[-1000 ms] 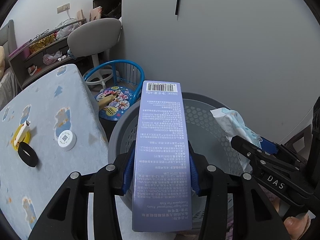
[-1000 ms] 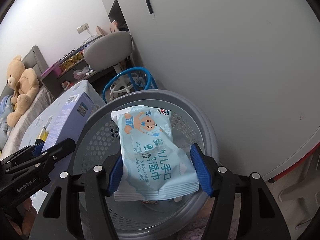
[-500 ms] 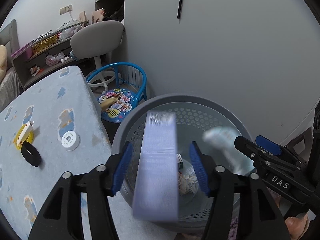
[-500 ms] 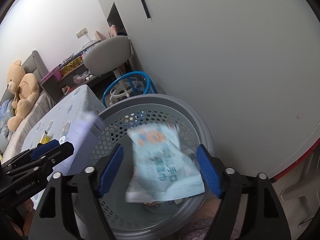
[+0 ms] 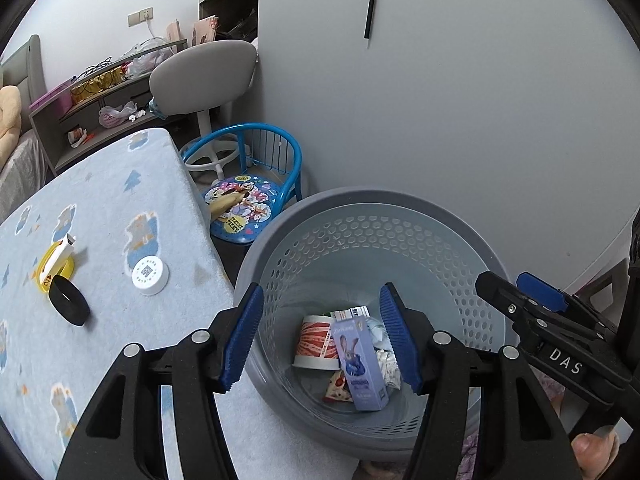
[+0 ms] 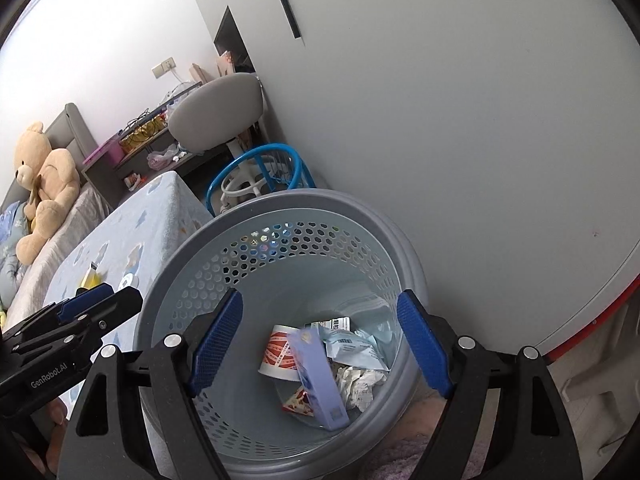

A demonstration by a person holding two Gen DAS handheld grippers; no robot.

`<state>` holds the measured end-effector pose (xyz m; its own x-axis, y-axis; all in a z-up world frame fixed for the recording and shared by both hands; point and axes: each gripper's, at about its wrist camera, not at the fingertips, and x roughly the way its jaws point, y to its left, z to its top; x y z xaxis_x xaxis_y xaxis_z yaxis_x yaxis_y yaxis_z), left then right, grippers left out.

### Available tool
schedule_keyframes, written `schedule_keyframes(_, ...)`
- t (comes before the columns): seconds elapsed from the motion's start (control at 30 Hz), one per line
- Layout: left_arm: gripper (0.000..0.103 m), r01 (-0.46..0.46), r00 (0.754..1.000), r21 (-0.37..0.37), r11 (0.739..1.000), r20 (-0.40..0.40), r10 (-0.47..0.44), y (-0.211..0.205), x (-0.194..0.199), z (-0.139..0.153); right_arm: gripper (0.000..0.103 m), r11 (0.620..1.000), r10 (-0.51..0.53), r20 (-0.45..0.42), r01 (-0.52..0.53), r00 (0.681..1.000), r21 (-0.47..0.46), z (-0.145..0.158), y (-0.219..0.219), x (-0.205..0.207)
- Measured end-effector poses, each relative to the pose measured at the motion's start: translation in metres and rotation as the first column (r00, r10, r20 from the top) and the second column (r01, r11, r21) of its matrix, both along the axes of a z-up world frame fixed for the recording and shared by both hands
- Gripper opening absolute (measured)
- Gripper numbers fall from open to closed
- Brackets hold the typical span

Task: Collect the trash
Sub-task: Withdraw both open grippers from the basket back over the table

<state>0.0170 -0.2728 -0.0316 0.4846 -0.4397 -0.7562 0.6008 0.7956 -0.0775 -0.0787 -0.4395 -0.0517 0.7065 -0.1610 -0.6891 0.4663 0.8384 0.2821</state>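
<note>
A grey perforated bin (image 5: 400, 204) (image 6: 280, 208) stands beside the table. At its bottom lie a purple toothpaste box (image 5: 360, 364) (image 6: 320, 376), a pale blue wipes pack (image 6: 352, 344), a red and white paper cup (image 5: 316, 340) (image 6: 280, 352), crumpled paper (image 6: 360, 384) and a small red wrapper (image 6: 298, 402). My left gripper (image 5: 320, 336) hovers open over the bin's left side, nothing between its pads. My right gripper (image 6: 320, 340) hovers open over the bin's middle, also with nothing in it. Each gripper shows at the edge of the other's view.
The table (image 5: 120, 208) with a pale blue printed cloth touches the bin's left side; on it lie a white round cap (image 5: 149, 275), a black band (image 5: 68, 306) and a yellow tape roll (image 5: 54, 266). Behind stand a blue child's chair (image 5: 248, 192), a grey swivel chair (image 5: 204, 76) and a grey wall.
Both grippers opened. The purple box fell from the left one and the wipes pack from the right one; both now lie at the bottom of the bin.
</note>
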Motion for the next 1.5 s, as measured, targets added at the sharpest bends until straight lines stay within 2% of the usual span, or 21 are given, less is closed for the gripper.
schedule_keyframes(0.27, 0.058, -0.021, 1.0, 0.001, 1.0, -0.007, 0.021, 0.008, -0.001, 0.001, 0.078, 1.0, 0.003, -0.001, -0.003, 1.0, -0.002, -0.001, 0.0, 0.001)
schedule_keyframes(0.77, 0.058, -0.093, 0.995, -0.043, 0.995, 0.023, 0.095, 0.05, -0.005, 0.02, 0.078, 0.998, 0.028, -0.02, -0.029, 0.999, -0.047, -0.001, 0.012, 0.003)
schedule_keyframes(1.27, 0.058, -0.19, 0.98, -0.065, 0.98, 0.047, 0.194, 0.113, -0.001, 0.028, 0.078, 0.993, 0.041, -0.045, -0.045, 0.998, -0.105, 0.005, 0.031, 0.006)
schedule_keyframes(1.5, 0.058, -0.253, 0.966, -0.06, 0.966, 0.045, 0.256, 0.147, 0.01, 0.022, 0.078, 0.993, 0.085, -0.028, -0.087, 0.996, -0.08, 0.012, 0.052, 0.018)
